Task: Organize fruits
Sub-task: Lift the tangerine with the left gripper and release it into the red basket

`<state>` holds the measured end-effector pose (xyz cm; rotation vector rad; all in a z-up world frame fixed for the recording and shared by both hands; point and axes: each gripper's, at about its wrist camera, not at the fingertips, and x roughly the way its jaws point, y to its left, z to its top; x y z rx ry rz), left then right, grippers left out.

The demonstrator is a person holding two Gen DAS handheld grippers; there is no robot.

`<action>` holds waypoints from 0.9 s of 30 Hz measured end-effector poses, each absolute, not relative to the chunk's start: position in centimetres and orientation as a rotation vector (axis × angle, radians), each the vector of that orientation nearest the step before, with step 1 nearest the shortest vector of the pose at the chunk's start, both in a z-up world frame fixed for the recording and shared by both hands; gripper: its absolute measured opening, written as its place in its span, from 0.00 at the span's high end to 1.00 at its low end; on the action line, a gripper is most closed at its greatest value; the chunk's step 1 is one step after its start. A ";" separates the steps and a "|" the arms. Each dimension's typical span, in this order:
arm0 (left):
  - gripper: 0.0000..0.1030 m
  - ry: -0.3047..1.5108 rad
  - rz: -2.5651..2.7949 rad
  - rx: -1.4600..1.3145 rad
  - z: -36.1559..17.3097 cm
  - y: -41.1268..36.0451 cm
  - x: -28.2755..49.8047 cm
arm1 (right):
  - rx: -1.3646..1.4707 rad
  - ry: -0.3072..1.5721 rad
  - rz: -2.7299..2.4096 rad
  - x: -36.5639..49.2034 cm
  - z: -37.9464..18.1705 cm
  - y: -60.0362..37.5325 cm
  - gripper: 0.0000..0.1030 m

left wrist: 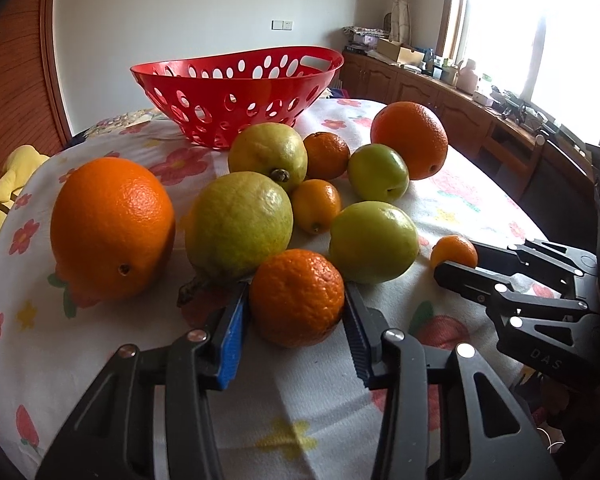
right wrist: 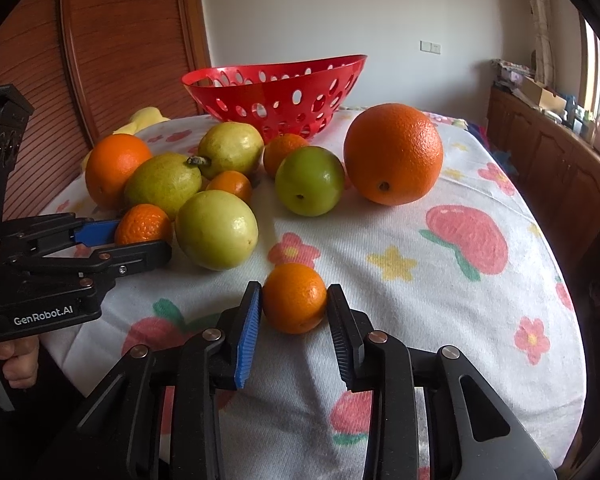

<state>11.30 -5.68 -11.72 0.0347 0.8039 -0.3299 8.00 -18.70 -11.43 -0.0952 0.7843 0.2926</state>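
A red perforated basket (left wrist: 236,92) stands empty at the far side of the table; it also shows in the right wrist view (right wrist: 276,92). Oranges, tangerines and green fruits lie in a cluster before it. My left gripper (left wrist: 296,300) is shut on a tangerine (left wrist: 296,296) that rests on the cloth; it shows in the right wrist view as well (right wrist: 142,226). My right gripper (right wrist: 294,300) is shut on a small tangerine (right wrist: 295,298), also on the cloth; that gripper shows in the left wrist view (left wrist: 456,262).
Two large oranges (left wrist: 112,228) (left wrist: 410,140) flank the cluster. Green guavas (left wrist: 240,224) and green fruits (left wrist: 374,242) lie close behind the left gripper. A floral cloth (right wrist: 440,280) covers the round table. A wooden door stands to the left, cabinets to the right.
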 end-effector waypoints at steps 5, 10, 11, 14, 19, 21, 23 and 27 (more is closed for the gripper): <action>0.58 0.787 -0.344 0.030 -11.0 -5.7 10.8 | -0.092 0.784 0.295 7.8 -11.4 -18.9 0.69; 0.58 0.761 -0.359 0.026 -9.8 -5.7 10.0 | -0.089 0.776 0.293 7.7 -10.9 -19.4 0.69; 0.58 0.757 -0.361 0.024 -9.6 -5.6 9.9 | -0.089 0.773 0.293 7.7 -10.8 -19.5 0.69; 0.58 0.733 -0.370 0.019 -8.6 -5.7 9.5 | -0.087 0.760 0.293 7.5 -10.1 -19.7 0.69; 0.58 0.691 -0.382 0.010 -6.7 -5.3 9.1 | -0.095 0.730 0.299 7.4 -8.8 -19.7 0.69; 0.58 0.674 -0.389 0.004 -5.9 -5.0 9.1 | -0.101 0.715 0.304 7.6 -8.0 -19.7 0.69; 0.58 0.652 -0.391 0.006 -4.9 -4.7 9.4 | -0.109 0.698 0.316 8.0 -7.0 -19.4 0.69; 0.58 0.606 -0.390 0.012 -2.9 -3.9 10.5 | -0.143 0.648 0.344 9.4 -4.6 -18.6 0.69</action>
